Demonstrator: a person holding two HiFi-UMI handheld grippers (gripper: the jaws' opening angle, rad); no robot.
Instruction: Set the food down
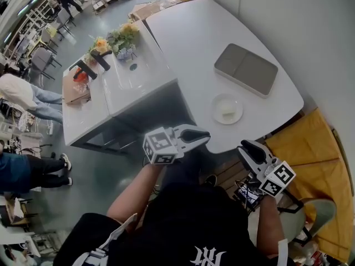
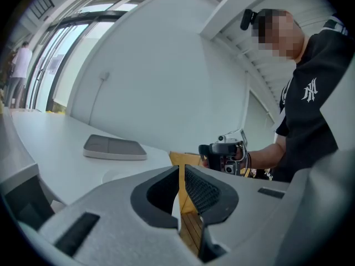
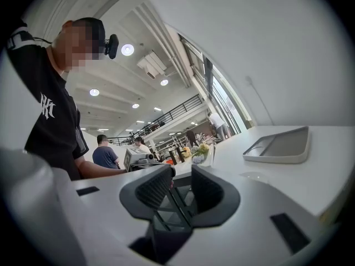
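Observation:
A small white plate (image 1: 217, 102) with a pale piece of food (image 1: 228, 110) on it sits near the front edge of the white table (image 1: 194, 37). My left gripper (image 1: 206, 135) hovers just off that edge, left of the plate, jaws shut with nothing in them. In its own view the left gripper (image 2: 182, 174) points across the table corner toward my right gripper (image 2: 224, 155). The right gripper (image 1: 247, 147) is below the table's edge, right of the plate, open and holding nothing. Its jaws (image 3: 182, 184) stand apart in the right gripper view.
A flat grey tray (image 1: 246, 69) lies beyond the plate, and shows as tray (image 2: 113, 147) and tray (image 3: 280, 146) too. A second grey table (image 1: 138, 82) with flowers (image 1: 119, 37) stands to the left. A yellow-covered seat (image 1: 310, 165) is at right. People sit far left.

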